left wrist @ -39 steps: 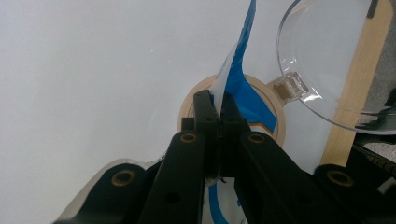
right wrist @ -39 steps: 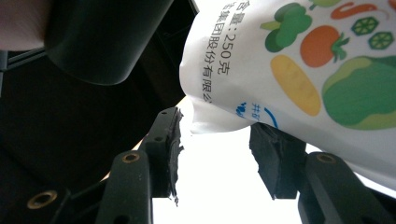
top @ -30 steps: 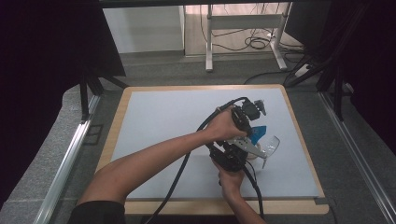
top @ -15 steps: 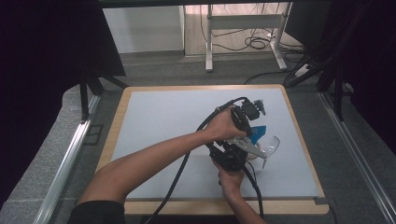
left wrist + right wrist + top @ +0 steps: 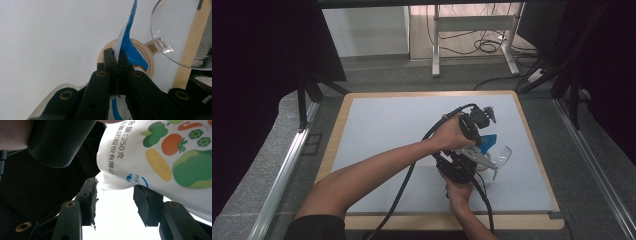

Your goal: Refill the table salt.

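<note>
While the left gripper has its two black jaws clenched tight on the edge of a blue and white pouch, the right gripper stands with its jaws parted and a gap of bare light between the pads; the printed pouch hangs just above and between them, its lower corner against the right-hand pad, and whether that pad presses on it I cannot tell. In the right gripper view the pouch shows pictures of vegetables and lines of print. Below the clamped pouch, in the left gripper view, sits a round wooden-rimmed container with a clear hinged lid flipped open beside it. From the high view the two hands work close together at the right part of the white mat, the left hand farther from the person and the right hand nearer, with the pouch and clear lid just beyond them. A wooden border frames the mat.
</note>
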`<state>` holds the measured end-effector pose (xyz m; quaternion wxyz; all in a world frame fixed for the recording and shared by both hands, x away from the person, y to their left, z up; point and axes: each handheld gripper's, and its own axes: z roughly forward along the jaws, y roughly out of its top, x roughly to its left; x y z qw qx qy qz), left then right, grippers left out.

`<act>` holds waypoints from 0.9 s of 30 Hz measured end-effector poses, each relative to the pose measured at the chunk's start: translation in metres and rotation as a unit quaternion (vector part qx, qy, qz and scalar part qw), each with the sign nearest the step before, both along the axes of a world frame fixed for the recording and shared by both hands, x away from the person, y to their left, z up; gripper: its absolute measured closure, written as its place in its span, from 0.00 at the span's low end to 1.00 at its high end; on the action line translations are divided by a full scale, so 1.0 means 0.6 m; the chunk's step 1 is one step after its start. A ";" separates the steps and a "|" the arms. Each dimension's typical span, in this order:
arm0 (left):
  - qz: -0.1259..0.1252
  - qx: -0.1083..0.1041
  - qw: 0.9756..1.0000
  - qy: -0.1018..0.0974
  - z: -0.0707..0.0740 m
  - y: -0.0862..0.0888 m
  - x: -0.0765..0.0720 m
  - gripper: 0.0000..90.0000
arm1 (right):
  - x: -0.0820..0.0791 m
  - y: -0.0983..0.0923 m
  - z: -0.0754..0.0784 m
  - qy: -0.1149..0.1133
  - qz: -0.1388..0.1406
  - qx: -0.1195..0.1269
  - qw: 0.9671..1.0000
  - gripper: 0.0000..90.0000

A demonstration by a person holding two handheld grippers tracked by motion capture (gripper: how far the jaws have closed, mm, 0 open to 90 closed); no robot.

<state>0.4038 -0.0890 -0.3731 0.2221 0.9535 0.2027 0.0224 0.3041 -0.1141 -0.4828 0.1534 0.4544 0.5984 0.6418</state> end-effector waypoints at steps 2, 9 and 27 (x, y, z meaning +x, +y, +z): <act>-0.003 0.002 1.000 0.000 0.000 0.000 0.001 1.00 | 0.000 0.000 0.000 0.000 0.000 0.000 1.000 0.60; -0.001 -0.001 1.000 0.000 0.000 0.000 0.000 1.00 | 0.000 0.000 0.000 0.000 0.000 0.000 1.000 0.60; -0.001 -0.001 1.000 0.000 0.001 0.001 0.000 1.00 | -0.001 -0.002 0.003 -0.002 -0.002 0.000 1.000 0.61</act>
